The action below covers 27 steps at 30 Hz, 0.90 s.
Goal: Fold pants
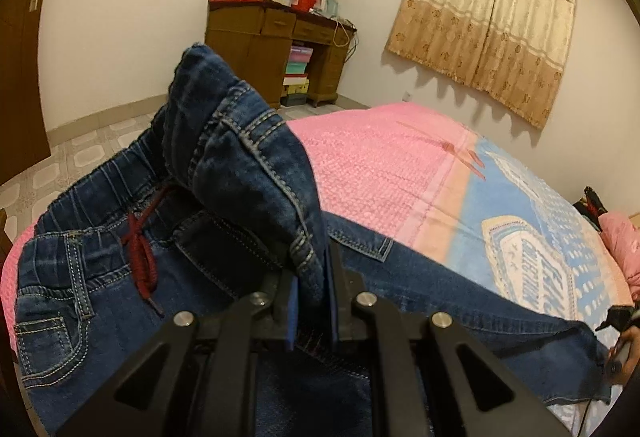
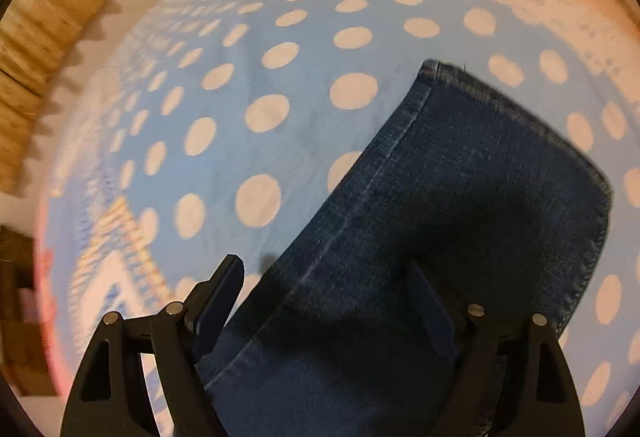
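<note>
Left wrist view: left gripper (image 1: 311,301) had its jaws pinched on a bunched-up fold of the jeans (image 1: 120,317) near the waistband, lifting that denim into a peak above the rest. Jeans lay across the near edge of the bed (image 1: 380,165), red drawstring (image 1: 138,245) hanging at the waist, one leg running off right toward the hem, where a hand with the other tool just showed at the frame edge. To do this fold well, judged: carry the raised waist part over level, keep the pinch firm so the layer doesn't slip, land seam on seam.

Right wrist view: right gripper (image 2: 336,301) had jaws spread wide, straddling the leg end of the jeans, not gripping; left finger sat over the bedspread (image 2: 260,85), the right one over denim. Hem (image 2: 520,117) lay flat on the blue dotted cover. Frame motion-blurred. Should close on both hem layers before pulling, I'd say.

Room: soft pink-and-blue bedspread, will drag on cloth; wooden dresser (image 1: 276,49) with clutter against the wall, beige curtain (image 1: 492,17), tiled floor (image 1: 80,157), door at left.
</note>
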Each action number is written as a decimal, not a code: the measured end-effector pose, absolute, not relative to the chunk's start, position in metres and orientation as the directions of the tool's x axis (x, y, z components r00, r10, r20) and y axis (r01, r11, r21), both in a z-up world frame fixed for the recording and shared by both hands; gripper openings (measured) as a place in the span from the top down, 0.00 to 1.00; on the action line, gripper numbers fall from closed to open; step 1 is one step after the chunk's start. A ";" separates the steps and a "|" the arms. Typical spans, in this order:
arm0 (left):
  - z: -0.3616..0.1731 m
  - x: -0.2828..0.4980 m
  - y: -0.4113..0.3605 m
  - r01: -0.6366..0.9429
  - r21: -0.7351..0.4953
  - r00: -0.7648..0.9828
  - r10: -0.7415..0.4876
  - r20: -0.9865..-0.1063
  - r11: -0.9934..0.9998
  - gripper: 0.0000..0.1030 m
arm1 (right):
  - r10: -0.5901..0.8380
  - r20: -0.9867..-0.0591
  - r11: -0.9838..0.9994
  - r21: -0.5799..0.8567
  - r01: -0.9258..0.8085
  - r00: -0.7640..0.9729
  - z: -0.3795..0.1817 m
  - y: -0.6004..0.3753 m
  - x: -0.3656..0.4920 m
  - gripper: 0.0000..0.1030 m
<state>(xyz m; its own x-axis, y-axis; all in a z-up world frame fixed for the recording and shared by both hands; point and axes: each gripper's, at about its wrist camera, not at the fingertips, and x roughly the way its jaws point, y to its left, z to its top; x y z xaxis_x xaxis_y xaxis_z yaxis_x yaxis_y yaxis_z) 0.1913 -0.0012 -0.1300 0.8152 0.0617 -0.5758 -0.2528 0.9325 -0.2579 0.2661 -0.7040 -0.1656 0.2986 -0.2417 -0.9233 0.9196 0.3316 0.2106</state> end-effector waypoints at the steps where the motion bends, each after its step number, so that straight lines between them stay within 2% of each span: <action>1: -0.132 0.193 -0.001 -0.254 -0.255 0.811 0.062 -0.582 0.933 0.88 | -0.258 -0.928 0.343 0.171 0.923 0.268 -0.166 -0.703 0.273 0.15; 3: -0.135 0.193 0.001 -0.254 -0.255 0.805 0.057 -0.591 0.933 0.88 | -0.274 -0.946 0.403 0.049 0.914 0.172 -0.172 -0.698 0.289 0.17; 5: -0.137 0.195 0.003 -0.249 -0.253 0.798 0.050 -0.601 0.935 0.88 | -0.314 -0.941 0.444 -0.025 0.896 0.129 -0.171 -0.690 0.292 0.32; 7: -0.137 0.195 0.005 -0.240 -0.259 0.794 0.035 -0.607 0.935 0.88 | -0.317 -0.937 0.464 -0.020 0.886 0.145 -0.165 -0.688 0.285 0.66; 9: -0.132 0.196 0.010 -0.226 -0.277 0.793 0.011 -0.609 0.934 0.88 | -0.237 -0.945 0.476 0.090 0.875 0.225 -0.156 -0.695 0.267 0.89; 11: -0.125 0.201 0.017 -0.210 -0.307 0.785 -0.027 -0.619 0.928 0.88 | -0.157 -0.932 0.457 0.225 0.861 0.327 -0.143 -0.704 0.242 0.92; 14: -0.109 0.214 0.029 -0.185 -0.367 0.768 -0.099 -0.633 0.912 0.88 | -0.109 -0.891 0.445 0.353 0.823 0.441 -0.119 -0.705 0.210 0.93; 20: -0.064 0.222 0.061 -0.159 -0.449 0.760 -0.181 -0.624 0.879 0.88 | -0.058 -0.750 0.405 0.585 0.703 0.658 -0.047 -0.697 0.136 0.93; 27: -0.035 0.178 0.106 -0.148 -0.511 0.757 -0.235 -0.609 0.847 0.88 | -0.004 -0.603 0.444 0.714 0.542 0.797 0.020 -0.669 0.049 0.93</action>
<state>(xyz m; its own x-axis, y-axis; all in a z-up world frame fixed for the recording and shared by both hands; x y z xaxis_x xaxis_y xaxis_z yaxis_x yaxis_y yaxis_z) 0.1783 0.1062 -0.0347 0.7574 -0.2353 -0.6091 -0.1477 0.8470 -0.5107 0.0493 -0.6691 0.0198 0.7975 -0.0036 -0.6033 0.5420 0.4436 0.7137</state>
